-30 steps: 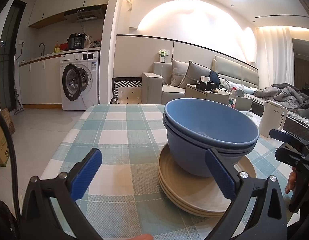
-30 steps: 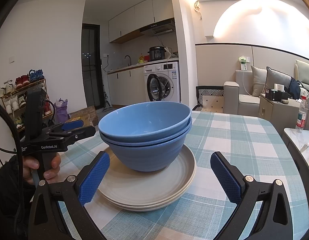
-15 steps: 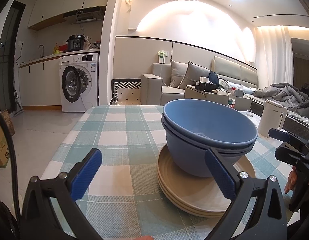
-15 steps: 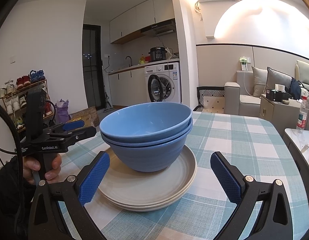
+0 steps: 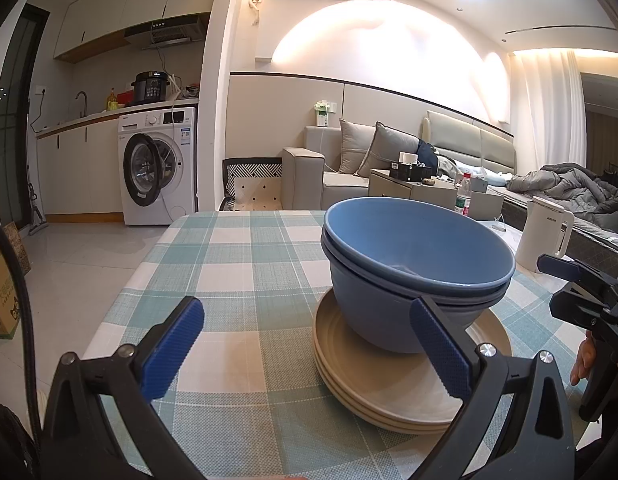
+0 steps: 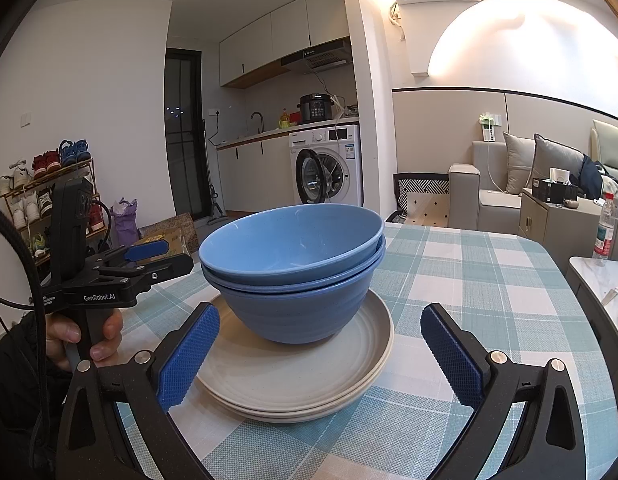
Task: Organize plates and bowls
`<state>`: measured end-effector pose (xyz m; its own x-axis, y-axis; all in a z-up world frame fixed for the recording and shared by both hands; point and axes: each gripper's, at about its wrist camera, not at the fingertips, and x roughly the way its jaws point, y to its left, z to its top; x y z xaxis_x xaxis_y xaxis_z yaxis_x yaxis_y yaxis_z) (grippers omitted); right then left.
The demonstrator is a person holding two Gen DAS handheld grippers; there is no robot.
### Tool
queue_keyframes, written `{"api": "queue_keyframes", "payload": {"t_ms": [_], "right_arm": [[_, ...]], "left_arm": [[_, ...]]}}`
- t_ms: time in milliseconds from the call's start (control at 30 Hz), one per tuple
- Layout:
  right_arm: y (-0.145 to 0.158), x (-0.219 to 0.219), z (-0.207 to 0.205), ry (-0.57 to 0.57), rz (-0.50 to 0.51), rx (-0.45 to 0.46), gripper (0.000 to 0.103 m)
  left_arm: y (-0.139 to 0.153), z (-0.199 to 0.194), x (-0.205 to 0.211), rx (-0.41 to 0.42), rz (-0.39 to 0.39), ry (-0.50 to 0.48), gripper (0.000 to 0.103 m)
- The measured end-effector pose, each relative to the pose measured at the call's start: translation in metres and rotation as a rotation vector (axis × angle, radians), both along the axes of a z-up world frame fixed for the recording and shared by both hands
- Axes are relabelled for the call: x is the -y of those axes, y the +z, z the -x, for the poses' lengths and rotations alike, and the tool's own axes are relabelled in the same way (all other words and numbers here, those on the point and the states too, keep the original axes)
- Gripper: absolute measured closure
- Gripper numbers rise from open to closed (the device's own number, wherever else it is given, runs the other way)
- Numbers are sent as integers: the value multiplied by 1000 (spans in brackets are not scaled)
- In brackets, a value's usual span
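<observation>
Two nested blue bowls [image 6: 295, 276] sit on a stack of round beige plates [image 6: 297, 376] at the middle of the right wrist view, on a teal-and-white checked tablecloth [image 6: 485, 280]. The right gripper [image 6: 319, 354] and the left gripper [image 5: 307, 354] both stand spread wide and empty, low in their own frames.

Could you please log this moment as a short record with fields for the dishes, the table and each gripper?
bowls: two blue bowls nested, upright, on top of the plates
plates: stack of beige plates, flat on the table
table: checked tablecloth
left gripper: jaws open, empty, short of the stack
right gripper: jaws open, empty, facing the stack
nearby: white kettle beyond the bowls
</observation>
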<state>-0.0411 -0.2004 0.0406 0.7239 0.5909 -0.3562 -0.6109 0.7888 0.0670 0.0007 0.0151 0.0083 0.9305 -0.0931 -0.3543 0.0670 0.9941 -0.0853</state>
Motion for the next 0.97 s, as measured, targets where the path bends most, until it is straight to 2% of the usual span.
{"api": "queue_keyframes", "payload": {"t_ms": [967], "right_arm": [[0,0,0,0,0,-2,0]], "left_arm": [[1,1,1,8,-6,-2,0]]}}
